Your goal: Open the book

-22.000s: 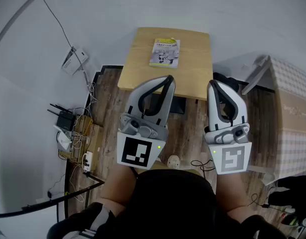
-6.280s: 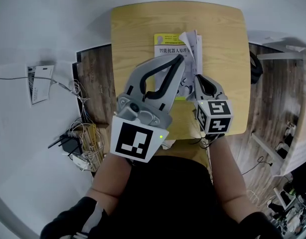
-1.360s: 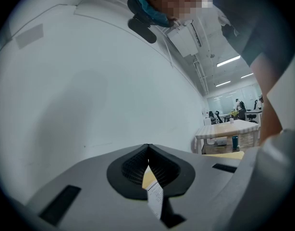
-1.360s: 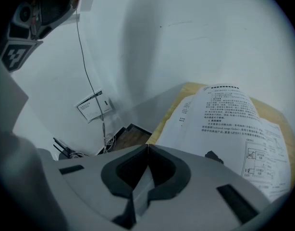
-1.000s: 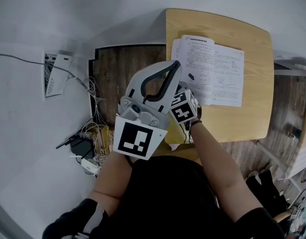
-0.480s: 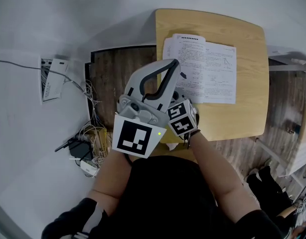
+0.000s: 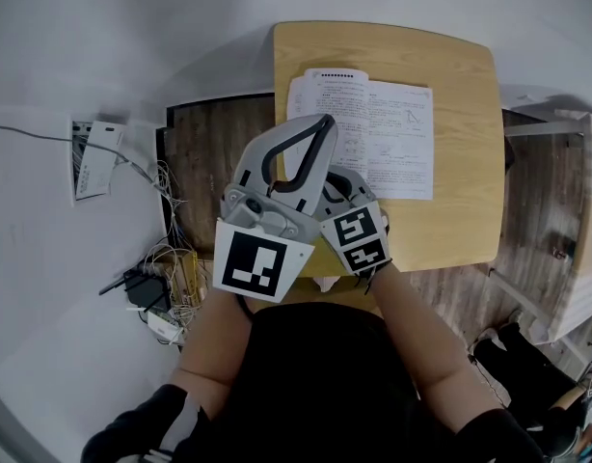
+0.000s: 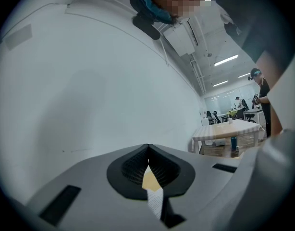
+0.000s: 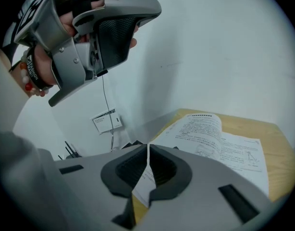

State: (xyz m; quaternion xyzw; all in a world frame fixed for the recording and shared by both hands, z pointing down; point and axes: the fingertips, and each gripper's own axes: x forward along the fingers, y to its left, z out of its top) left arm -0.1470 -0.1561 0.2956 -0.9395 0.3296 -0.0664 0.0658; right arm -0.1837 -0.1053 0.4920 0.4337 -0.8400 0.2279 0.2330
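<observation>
The book [image 7: 373, 133] lies open and flat on the small wooden table [image 7: 460, 220], its white printed pages facing up. My left gripper [image 7: 327, 121] hovers shut over the book's left page, with nothing between its jaws. My right gripper [image 7: 333, 183] is just behind it, above the table's near-left edge, shut and empty, partly hidden by the left one. In the right gripper view the jaws [image 9: 148, 148] meet in front of the open book [image 9: 219, 138], and the left gripper [image 9: 114, 28] hangs above to the left. The left gripper view has its shut jaws [image 8: 148, 148] before a white wall.
Cables and a power strip [image 7: 171, 278] lie on the floor left of the table, with a white box [image 7: 89, 157] farther left. Another table [image 7: 580, 210] stands at the right edge. Distant tables and people [image 8: 229, 129] appear in the left gripper view.
My right gripper has lifted off the book's left page and drawn back toward the table's near edge. The left gripper has shifted slightly. The book stays open.
</observation>
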